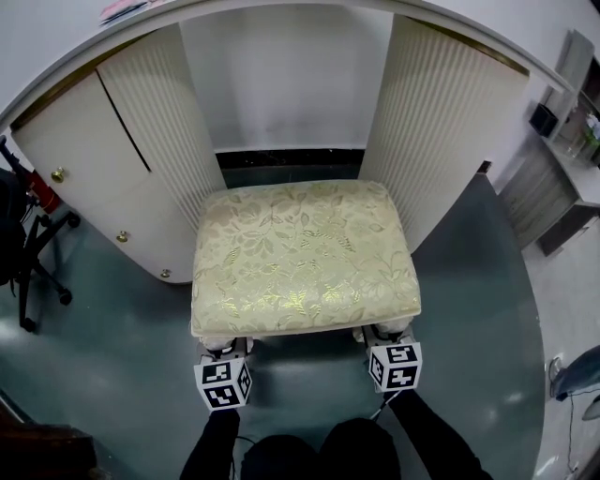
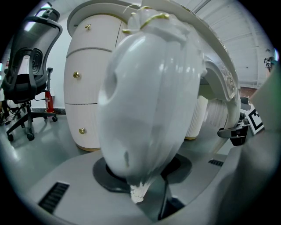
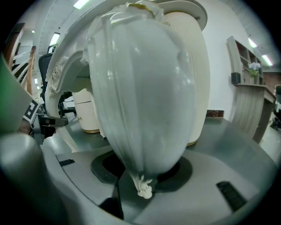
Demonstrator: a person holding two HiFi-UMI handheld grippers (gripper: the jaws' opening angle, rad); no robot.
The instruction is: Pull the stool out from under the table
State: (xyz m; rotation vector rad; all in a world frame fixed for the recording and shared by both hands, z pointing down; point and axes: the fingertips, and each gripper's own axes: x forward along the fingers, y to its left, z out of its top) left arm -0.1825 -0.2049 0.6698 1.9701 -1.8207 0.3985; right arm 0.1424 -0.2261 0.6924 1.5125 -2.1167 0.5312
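The stool (image 1: 305, 258) has a pale floral cushion and white carved legs, and it stands on the grey floor in the gap between the table's two pedestals. My left gripper (image 1: 225, 349) is at its front left corner, with its tips tucked under the seat edge. My right gripper (image 1: 386, 337) is at the front right corner. In the left gripper view the white front leg (image 2: 145, 101) fills the frame, and the left gripper (image 2: 142, 173) is shut round it. The other front leg (image 3: 149, 96) sits the same way in the right gripper (image 3: 145, 171).
The table's left pedestal (image 1: 103, 178) has brass knobs, and the ribbed right pedestal (image 1: 450, 141) flanks the stool closely. The table top's rim (image 1: 281, 7) arches above. A black office chair (image 1: 28, 244) stands at the far left, and a shelf unit (image 1: 572, 159) is at the far right.
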